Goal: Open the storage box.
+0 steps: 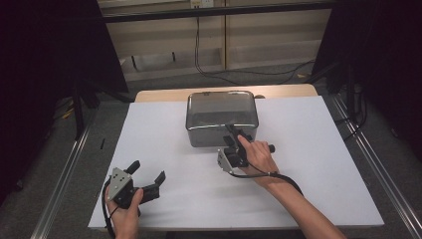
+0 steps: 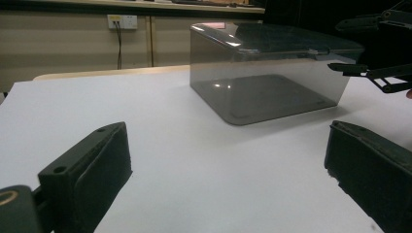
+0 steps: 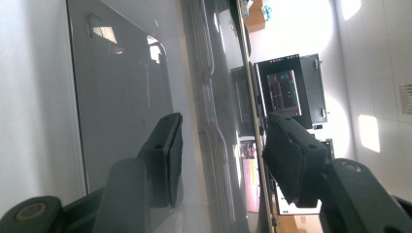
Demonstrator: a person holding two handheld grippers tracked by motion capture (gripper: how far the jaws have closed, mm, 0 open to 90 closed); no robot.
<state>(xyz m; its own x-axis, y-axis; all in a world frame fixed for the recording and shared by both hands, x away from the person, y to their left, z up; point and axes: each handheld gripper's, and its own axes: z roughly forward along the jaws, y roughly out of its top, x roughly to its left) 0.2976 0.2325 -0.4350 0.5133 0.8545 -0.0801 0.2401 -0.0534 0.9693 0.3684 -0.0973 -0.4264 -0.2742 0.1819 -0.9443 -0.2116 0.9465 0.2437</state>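
Right claw straddles the empty clear box's near wall, jaws apart; left claw gapes wide.

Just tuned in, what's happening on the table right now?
A person holds a gripper in each hand over a white table. The right gripper is at the near rim of a smoky transparent box, one jaw inside the wall and one outside, not yet closed on it. The left gripper sits open near the table's front left, well away from the box.

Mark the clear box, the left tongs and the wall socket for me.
clear box (image 1: 221, 107): high view, on its lid.
left tongs (image 1: 148, 175): high view, midway between the open tips.
wall socket (image 2: 122, 21): left gripper view, faceplate.
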